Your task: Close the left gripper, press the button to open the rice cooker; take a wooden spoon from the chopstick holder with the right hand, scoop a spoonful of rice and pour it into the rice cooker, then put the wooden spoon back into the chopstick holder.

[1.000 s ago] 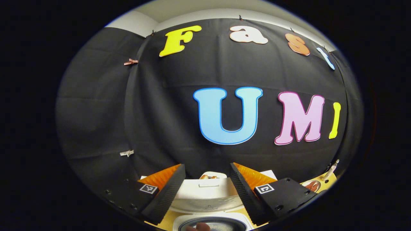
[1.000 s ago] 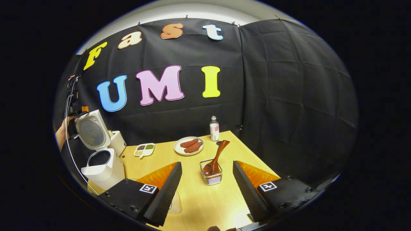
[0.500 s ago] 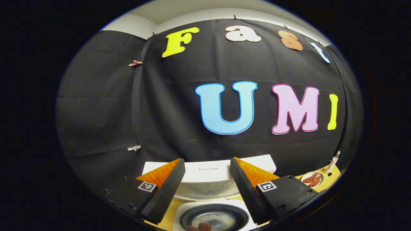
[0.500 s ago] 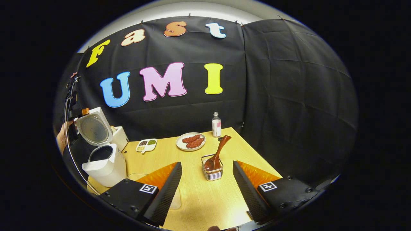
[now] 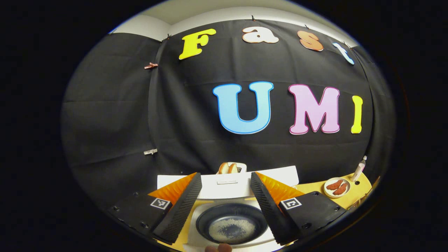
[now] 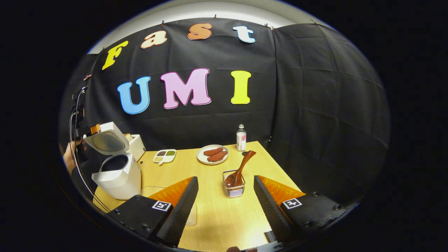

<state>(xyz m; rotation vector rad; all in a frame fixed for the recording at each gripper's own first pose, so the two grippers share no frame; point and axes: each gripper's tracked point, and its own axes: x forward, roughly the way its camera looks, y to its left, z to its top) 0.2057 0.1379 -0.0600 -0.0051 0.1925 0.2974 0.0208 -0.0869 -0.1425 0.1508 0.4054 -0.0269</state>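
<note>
The white rice cooker (image 5: 210,241) stands open just below my left gripper (image 5: 225,175), lid (image 5: 227,183) raised at the back. Its dark inner pot (image 5: 231,226) holds a thin layer of rice. The left gripper is open with nothing between its fingers. In the right gripper view the cooker (image 6: 117,176) sits at the table's left edge, a hand (image 6: 68,157) beside it. A wooden spoon (image 6: 242,166) leans bowl-down in the wire chopstick holder (image 6: 233,188). My right gripper (image 6: 225,178) is open, a short way in front of the holder and apart from it.
On the wooden table (image 6: 217,217) sit a plate of red-brown food (image 6: 212,154), a small bottle (image 6: 240,137), a divided dish of grains (image 6: 164,156) and a white box (image 6: 138,147) behind the cooker. A pale container (image 6: 191,216) is half hidden by my finger.
The left gripper's view has dropped, so the whole pot now shows between its fingers. The right gripper has shifted a little; the holder and spoon stay ahead of it. Both stay open.
</note>
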